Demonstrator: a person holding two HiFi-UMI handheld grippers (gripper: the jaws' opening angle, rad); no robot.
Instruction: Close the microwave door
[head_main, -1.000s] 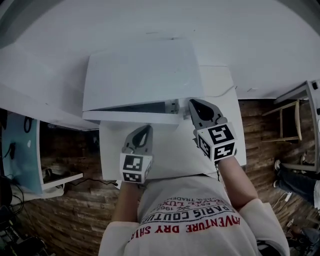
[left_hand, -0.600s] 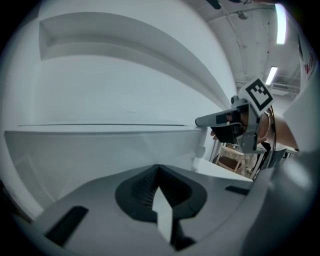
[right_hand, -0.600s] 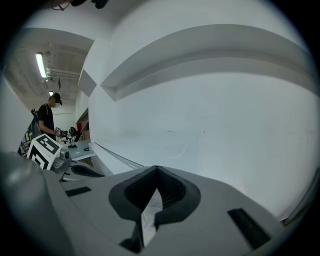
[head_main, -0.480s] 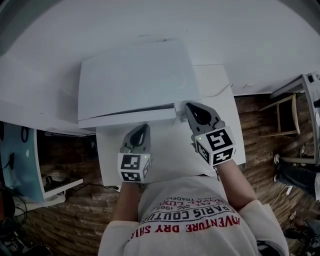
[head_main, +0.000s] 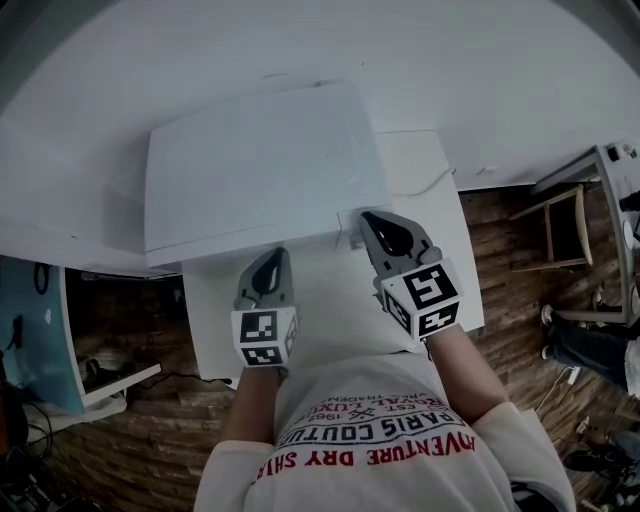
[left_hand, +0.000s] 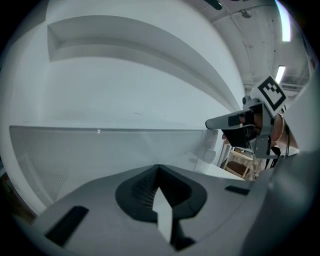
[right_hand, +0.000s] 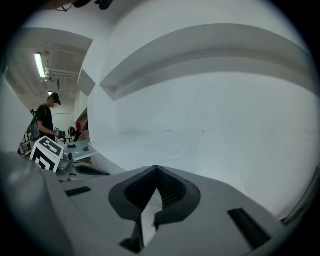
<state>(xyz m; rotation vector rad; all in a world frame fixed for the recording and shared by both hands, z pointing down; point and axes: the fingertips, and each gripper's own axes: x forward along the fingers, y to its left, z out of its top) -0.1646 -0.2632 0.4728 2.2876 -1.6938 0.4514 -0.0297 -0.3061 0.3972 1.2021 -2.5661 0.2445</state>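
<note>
A white microwave (head_main: 262, 165) stands on a white table (head_main: 330, 300) against the wall. Its door (head_main: 250, 244) lies flush along the front. My right gripper (head_main: 369, 219) is shut and empty, with its tip against the door's right end. My left gripper (head_main: 268, 264) is also shut and empty, and hovers just in front of the middle of the door, apart from it. In the left gripper view the door's glass (left_hand: 100, 150) fills the space ahead of the left gripper (left_hand: 159, 168), and the right gripper (left_hand: 225, 121) shows at the right. The right gripper (right_hand: 156, 170) faces the white wall.
A thin cable (head_main: 420, 185) runs over the table to the right of the microwave. A wooden chair (head_main: 560, 232) stands on the plank floor at the right, and a blue panel (head_main: 40, 330) at the left. A person (right_hand: 46, 122) stands far off at a bench.
The door, ajar a second ago, has swung flush with the microwave's front. My right gripper moved forward and left with the door's end. My left gripper shifted slightly left.
</note>
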